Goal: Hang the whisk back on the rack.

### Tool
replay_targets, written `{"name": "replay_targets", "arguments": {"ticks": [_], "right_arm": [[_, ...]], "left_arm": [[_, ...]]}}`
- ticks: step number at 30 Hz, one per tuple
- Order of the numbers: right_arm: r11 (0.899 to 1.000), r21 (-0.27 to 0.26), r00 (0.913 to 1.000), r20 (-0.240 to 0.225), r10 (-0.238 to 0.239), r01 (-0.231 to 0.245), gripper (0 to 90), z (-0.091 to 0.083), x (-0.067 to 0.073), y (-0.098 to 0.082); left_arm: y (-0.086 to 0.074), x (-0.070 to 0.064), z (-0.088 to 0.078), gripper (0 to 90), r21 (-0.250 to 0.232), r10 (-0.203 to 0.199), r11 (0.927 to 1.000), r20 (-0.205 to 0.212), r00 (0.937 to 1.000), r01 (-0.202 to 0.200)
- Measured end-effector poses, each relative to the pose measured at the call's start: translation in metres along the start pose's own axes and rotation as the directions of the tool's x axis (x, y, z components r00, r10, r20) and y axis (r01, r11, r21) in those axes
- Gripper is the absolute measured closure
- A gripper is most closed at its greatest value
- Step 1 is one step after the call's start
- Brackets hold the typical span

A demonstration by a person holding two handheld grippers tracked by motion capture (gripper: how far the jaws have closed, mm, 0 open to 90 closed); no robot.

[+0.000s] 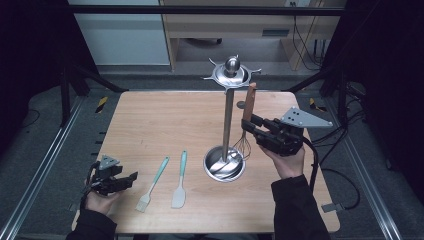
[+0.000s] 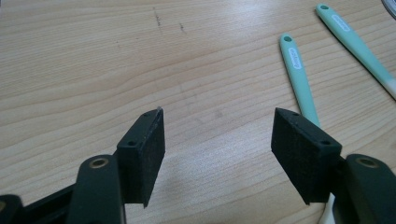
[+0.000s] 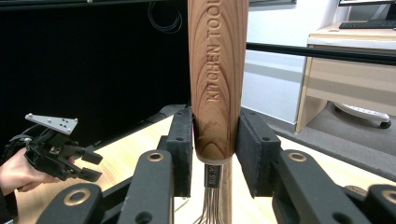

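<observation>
My right gripper is shut on the whisk, its pads against the lower end of the wooden handle. The whisk stands upright, and its wire head hangs by the rim of the steel utensil stand. The stand has a round dish base and a hooked cap. Near the table's front left corner, my left gripper is open, low over the wood, with nothing between its fingers. Just to its right lie a mint-handled brush and a mint-handled spatula.
The wooden table has bare room across its left and back. In the left gripper view the brush handle passes behind the right jaw, and the spatula handle lies farther off. Metal rails and cables run along both sides.
</observation>
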State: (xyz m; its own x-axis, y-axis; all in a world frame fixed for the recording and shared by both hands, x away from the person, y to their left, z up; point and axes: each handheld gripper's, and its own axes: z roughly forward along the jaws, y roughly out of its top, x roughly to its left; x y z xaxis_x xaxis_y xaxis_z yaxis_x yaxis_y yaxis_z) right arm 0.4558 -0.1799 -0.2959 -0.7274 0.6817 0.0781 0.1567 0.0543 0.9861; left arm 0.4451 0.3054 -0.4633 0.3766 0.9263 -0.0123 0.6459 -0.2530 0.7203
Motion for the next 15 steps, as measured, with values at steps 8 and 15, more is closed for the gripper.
{"name": "replay_targets", "arguments": {"ticks": [8, 15], "right_arm": [[1.0, -0.003, 0.9998, 0.019, -0.01, 0.01, 61.1, -0.006, -0.001, -0.001], [1.0, -0.005, 0.9972, 0.074, -0.016, 0.016, 52.0, -0.022, 0.0, -0.005]], "left_arm": [[0.0, 0.0, -0.001, 34.4, -0.005, -0.003, 1.0, 0.004, 1.0, 0.003], [0.001, -0.003, -0.002, 34.6, -0.012, 0.0, 0.9999, 0.009, 1.0, 0.0]]}}
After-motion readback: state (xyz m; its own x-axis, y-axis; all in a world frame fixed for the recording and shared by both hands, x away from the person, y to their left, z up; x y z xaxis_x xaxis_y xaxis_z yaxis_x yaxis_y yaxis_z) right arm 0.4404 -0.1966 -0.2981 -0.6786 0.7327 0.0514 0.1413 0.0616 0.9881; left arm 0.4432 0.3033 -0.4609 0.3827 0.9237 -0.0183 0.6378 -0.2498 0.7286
